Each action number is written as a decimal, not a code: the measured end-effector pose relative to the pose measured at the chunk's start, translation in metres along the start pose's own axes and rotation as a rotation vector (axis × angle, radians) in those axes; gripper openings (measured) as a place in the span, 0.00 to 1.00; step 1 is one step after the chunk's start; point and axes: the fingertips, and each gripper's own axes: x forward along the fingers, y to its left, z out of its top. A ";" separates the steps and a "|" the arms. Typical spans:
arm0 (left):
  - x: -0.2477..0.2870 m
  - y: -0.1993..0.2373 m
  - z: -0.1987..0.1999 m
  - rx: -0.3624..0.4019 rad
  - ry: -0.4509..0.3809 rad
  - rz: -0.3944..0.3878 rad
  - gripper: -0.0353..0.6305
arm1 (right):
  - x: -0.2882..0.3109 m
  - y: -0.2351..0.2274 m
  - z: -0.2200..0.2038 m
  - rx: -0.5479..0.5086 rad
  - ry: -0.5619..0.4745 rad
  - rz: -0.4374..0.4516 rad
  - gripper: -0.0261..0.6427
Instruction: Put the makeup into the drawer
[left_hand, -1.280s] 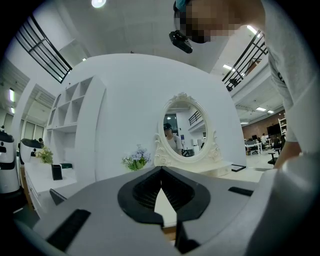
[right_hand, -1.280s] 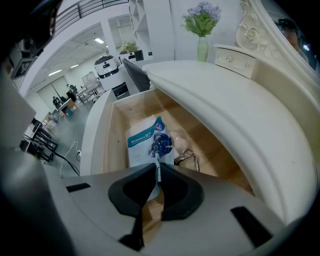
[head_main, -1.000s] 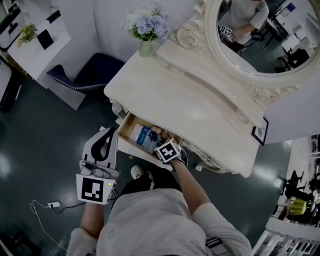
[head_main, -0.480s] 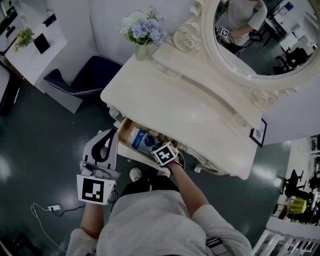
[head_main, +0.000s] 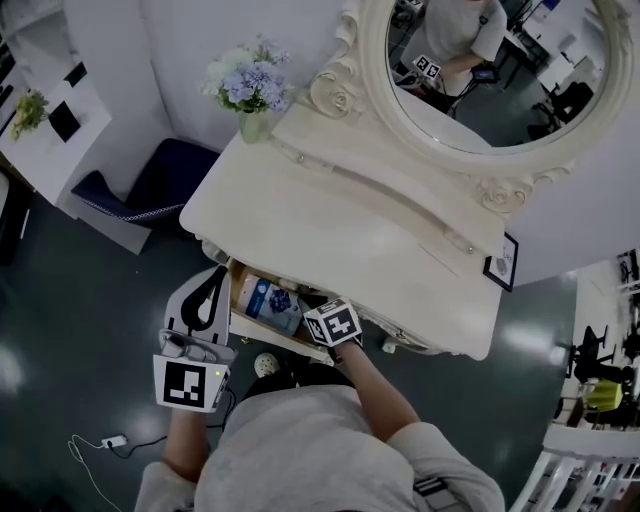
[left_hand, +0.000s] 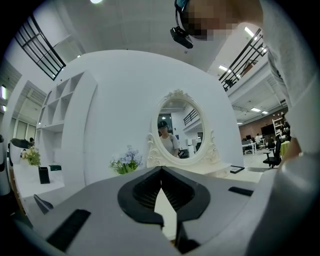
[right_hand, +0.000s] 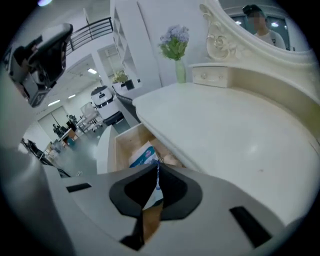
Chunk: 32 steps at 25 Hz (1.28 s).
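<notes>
My right hand-held gripper (right_hand: 157, 166) has just been closing and is pinched together on nothing. The blue-and-white makeup packet (right_hand: 145, 156) lies in the open drawer (right_hand: 124, 145) just below and ahead of its tips, so I judge the best move is to lift it straight clear without catching the lip of the surface (head_main: 330, 220). My left hand-held gripper (left_hand: 161, 171) is also closed and empty, and I count 2 hand-held grippers, 1 open drawer, 1 packet with a smaller item beside it that I cannot make out, 1 mirror (head_main: 480, 70) and 1 vase of flowers (head_main: 248, 90).
</notes>
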 end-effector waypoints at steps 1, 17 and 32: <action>0.003 -0.002 0.002 0.002 -0.005 -0.005 0.07 | -0.007 -0.001 0.005 0.015 -0.037 0.007 0.08; 0.052 -0.048 0.051 0.000 -0.167 -0.067 0.07 | -0.145 -0.040 0.084 0.114 -0.536 -0.044 0.08; 0.072 -0.096 0.072 0.012 -0.202 -0.149 0.07 | -0.243 -0.044 0.114 0.031 -0.772 -0.069 0.08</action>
